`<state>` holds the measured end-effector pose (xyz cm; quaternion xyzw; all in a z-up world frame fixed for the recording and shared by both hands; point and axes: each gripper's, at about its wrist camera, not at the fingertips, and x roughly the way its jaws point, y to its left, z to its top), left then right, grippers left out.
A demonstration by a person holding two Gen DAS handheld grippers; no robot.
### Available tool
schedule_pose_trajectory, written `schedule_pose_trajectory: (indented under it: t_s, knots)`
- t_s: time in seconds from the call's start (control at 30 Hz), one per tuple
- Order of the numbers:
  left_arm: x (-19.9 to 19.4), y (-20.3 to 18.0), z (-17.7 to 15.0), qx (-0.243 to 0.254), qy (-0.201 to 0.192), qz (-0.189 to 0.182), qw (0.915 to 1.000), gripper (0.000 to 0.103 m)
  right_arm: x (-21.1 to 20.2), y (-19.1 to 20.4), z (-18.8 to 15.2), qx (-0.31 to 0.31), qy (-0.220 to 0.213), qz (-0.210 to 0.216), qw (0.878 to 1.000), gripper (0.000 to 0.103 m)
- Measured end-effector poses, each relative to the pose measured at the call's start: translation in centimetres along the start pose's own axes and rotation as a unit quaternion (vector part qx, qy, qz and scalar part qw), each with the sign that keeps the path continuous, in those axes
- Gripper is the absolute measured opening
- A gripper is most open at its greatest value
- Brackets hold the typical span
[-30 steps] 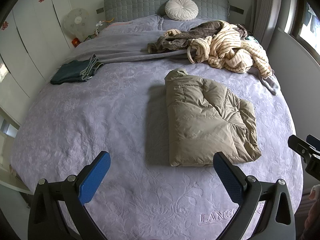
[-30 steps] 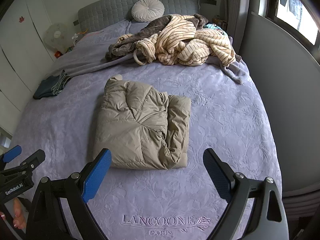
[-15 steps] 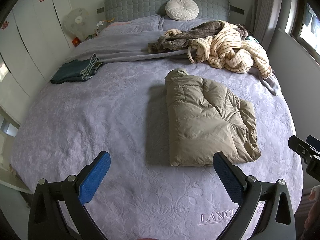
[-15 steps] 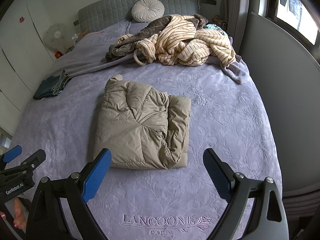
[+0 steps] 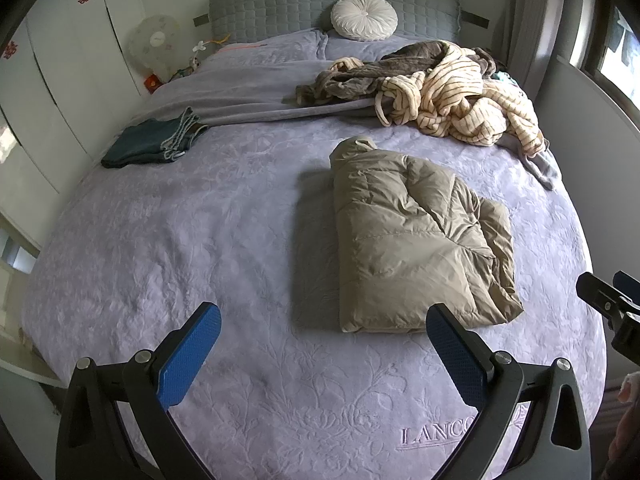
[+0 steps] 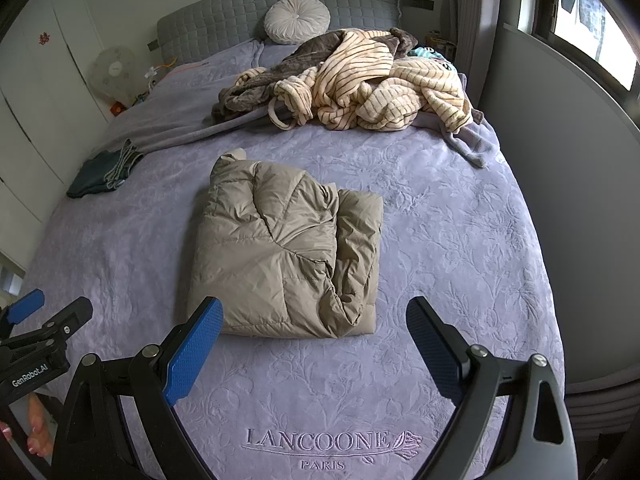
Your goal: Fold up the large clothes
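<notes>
Folded jacket (image 6: 284,256) mid-bed (image 6: 460,240); clothes heap (image 6: 360,84) behind.

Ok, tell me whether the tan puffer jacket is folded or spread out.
Folded. The tan puffer jacket lies as a compact rectangle on the bed, layers stacked along its right edge, neither gripper touching it.

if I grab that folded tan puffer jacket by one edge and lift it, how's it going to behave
The jacket looks quilted and puffy, so it is probably light for its bulk. It is soft and only loosely folded, layers bulging at the right edge, so lifting one edge would likely let it flop open. Its smooth, slightly shiny shell may slip between the pads; gripping several layers seems safer.
</notes>
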<state>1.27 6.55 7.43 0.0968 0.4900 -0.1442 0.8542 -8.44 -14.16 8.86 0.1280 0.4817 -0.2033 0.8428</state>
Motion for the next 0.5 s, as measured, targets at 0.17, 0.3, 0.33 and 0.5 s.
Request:
schedule_pose_trajectory:
  t_s: [0.17, 0.3, 0.33, 0.5]
  knots:
    - [-0.03, 0.03, -0.04, 0.000, 0.000, 0.003, 1.0000, 0.103, 0.08, -0.02, -0.06, 0.001, 0.001, 0.000, 1.000, 0.094]
    - [0.05, 0.01, 0.03, 0.001, -0.002, 0.000, 1.0000, 0.103, 0.12, -0.04, -0.08, 0.001, 0.001, 0.000, 1.000, 0.094]
    - [0.03, -0.10, 0.08, 0.002, -0.004, 0.000, 1.0000, 0.103, 0.12, -0.04, -0.08, 0.001, 0.001, 0.000, 1.000, 0.094]
    - [0.05, -0.18, 0.28, 0.006, -0.002, -0.001, 1.0000, 0.103, 0.10, -0.03, 0.03, 0.000, 0.001, 0.000, 1.000, 0.094]
